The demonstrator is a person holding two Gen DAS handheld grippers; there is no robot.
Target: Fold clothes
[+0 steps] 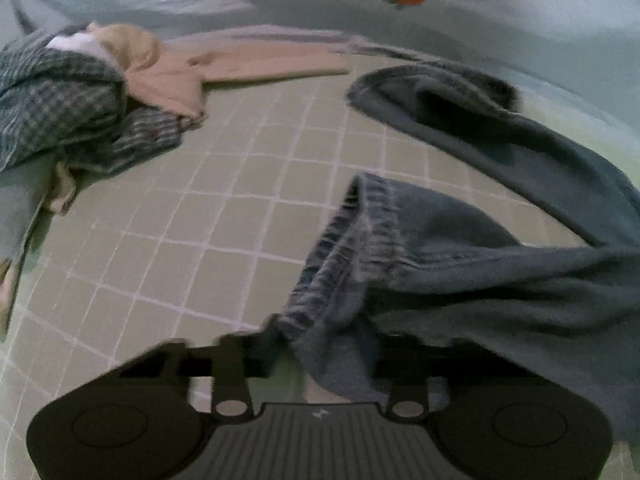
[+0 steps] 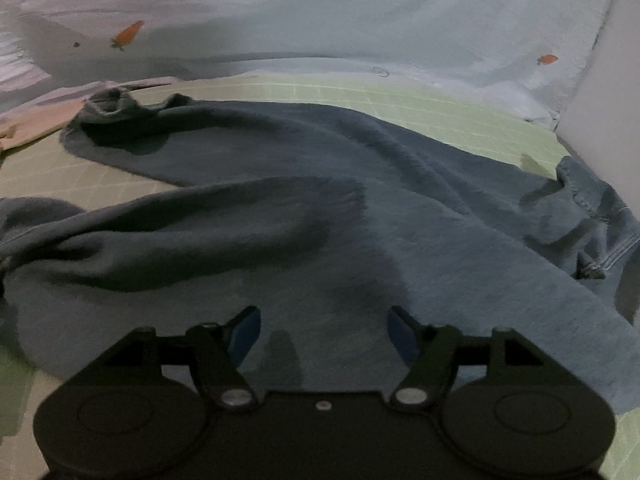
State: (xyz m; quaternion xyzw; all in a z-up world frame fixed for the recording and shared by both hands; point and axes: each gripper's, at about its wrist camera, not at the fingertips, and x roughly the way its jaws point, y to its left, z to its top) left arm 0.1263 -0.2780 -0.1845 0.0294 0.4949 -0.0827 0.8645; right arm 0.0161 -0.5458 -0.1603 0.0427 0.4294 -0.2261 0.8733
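Left gripper [image 1: 316, 356] pinches the sweatshirt [image 1: 460, 264] cuff, lifted off the mat [image 1: 224, 200]. Right gripper [image 2: 324, 334] hangs open over the sweatshirt body.

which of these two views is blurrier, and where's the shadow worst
Left wrist view is blurrier: the ribbed cuff of the blue sweatshirt and the plaid shirt smear. Right wrist view is sharper but dim, with shadow pooling on the sweatshirt before the open right gripper.

Sweatshirt [image 1: 500, 264] is lying on the gridded mat [image 1: 208, 208]; a garment pile [image 1: 72, 100] is sitting left; bedding [image 2: 360, 20] is lying behind.
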